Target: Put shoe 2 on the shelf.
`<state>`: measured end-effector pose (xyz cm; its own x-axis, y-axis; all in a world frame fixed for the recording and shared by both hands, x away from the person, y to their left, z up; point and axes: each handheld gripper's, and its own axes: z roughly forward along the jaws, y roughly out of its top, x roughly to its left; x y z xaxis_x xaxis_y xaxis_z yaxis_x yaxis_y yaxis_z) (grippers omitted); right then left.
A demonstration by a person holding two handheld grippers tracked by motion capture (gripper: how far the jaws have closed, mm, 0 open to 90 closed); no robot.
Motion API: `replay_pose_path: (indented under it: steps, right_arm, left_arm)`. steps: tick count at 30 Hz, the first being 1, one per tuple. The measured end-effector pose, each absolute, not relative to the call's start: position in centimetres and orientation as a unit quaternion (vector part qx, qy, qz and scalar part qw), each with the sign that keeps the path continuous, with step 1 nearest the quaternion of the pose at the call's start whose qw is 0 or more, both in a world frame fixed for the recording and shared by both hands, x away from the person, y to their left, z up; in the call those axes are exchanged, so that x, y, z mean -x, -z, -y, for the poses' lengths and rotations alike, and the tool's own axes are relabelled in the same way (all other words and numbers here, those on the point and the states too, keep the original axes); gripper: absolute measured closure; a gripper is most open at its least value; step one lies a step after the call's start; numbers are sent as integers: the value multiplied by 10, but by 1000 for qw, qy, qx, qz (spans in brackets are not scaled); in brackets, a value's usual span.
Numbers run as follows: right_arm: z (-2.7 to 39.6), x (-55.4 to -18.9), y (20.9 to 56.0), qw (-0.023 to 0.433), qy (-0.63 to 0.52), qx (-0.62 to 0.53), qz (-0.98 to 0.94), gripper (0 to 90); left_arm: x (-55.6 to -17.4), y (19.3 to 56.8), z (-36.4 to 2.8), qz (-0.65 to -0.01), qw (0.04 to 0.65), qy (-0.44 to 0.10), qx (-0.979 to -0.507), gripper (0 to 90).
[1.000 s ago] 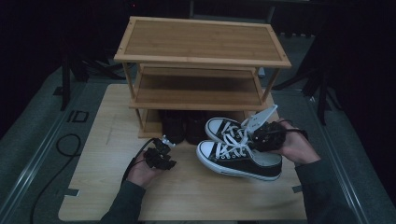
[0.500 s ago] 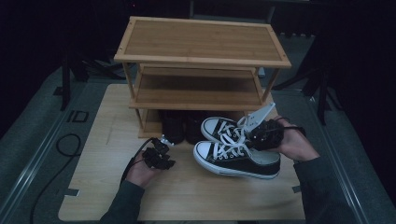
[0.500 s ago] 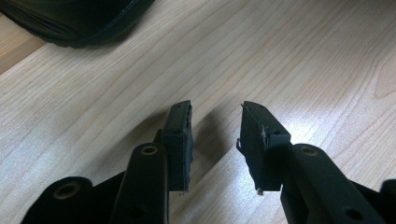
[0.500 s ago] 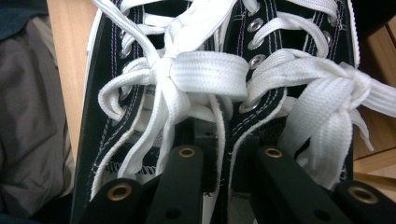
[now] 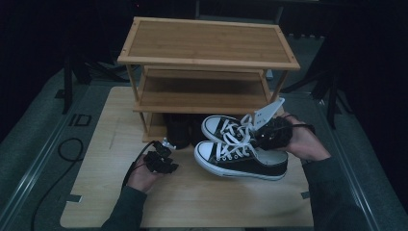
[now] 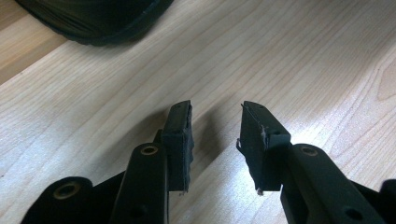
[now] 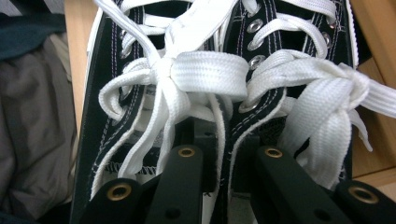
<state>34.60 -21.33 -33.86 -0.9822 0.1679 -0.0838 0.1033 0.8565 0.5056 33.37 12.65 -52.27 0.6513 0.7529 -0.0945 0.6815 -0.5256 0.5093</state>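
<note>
Before the shoe rack, right hand-held gripper clamps both sneakers; left hand-held gripper half-open, empty

Two black-and-white sneakers sit together as one pair. One wooden shoe rack has three shelves. Two grippers are in hand, one per hand.

You've got the pair of black sneakers, white laces tied, side by side, toes left, lifted just off the table.
</note>
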Motion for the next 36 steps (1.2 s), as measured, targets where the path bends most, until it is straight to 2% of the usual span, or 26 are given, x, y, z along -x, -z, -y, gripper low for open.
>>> replay_pose_path:
  steps: [10, 16, 25, 36]
  right_arm:
    - [209, -351, 318, 56, -291, -70, -953, 848]
    - [200, -371, 312, 63, -296, -111, -947, 848]
    - [179, -396, 311, 91, -313, -190, -926, 846]
    - [151, -401, 315, 133, -322, -258, -901, 844]
  left_arm:
    - [-334, 521, -128, -412, 261, -70, -870, 642]
    - [-333, 521, -129, -412, 261, -70, -870, 641]
    - [-334, 519, -131, -414, 264, -70, -868, 641]
    - [-334, 519, -131, -413, 266, -68, -868, 641]
